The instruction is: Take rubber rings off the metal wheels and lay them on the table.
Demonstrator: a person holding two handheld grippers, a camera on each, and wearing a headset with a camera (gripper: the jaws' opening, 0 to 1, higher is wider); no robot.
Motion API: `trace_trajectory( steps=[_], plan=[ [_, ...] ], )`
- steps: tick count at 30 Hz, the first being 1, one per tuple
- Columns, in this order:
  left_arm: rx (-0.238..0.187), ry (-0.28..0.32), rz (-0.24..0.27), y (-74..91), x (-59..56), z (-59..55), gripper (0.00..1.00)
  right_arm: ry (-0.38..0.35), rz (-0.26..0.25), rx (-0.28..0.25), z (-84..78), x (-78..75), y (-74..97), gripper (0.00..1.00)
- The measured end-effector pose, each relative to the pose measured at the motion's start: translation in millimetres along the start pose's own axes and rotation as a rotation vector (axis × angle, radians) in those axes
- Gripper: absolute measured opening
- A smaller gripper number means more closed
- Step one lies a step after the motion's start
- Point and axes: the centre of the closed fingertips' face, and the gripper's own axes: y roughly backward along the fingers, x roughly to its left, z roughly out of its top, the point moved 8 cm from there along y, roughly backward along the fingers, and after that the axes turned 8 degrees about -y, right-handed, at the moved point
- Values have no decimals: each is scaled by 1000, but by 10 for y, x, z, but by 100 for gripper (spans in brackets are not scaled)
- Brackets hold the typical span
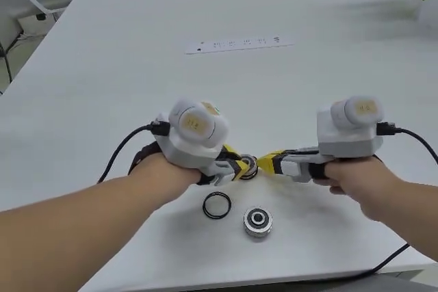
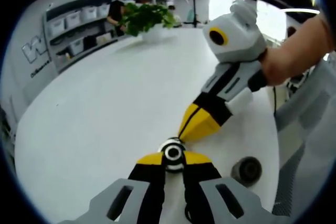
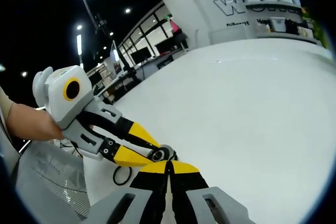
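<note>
You've one loose rubber ring (image 1: 217, 205) and two metal wheels. Your left hand-held gripper (image 2: 173, 157) clamps one wheel (image 2: 173, 152); your right hand-held gripper (image 3: 169, 165), jaws pressed together, touches its rim (pinch unclear). Ring and second wheel (image 1: 258, 221) lie on the tabletop (image 1: 137, 66) near both tips, on your side.

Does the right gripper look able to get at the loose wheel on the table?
Probably yes: the loose wheel lies on the table near the right gripper, nothing between. Its jaws are shut against the held wheel in the left gripper, so it must withdraw first.
</note>
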Motion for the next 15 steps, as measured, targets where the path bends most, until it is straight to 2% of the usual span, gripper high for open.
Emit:
trace_trajectory(
  steps=[5,15],
  plan=[
    [-1,-2,-4,1,4,-3,13,17,-4,9,12,1,-4,0],
    [1,-4,0,0,-7,-4,13,5,8,8,19,38,-1,0]
  ],
)
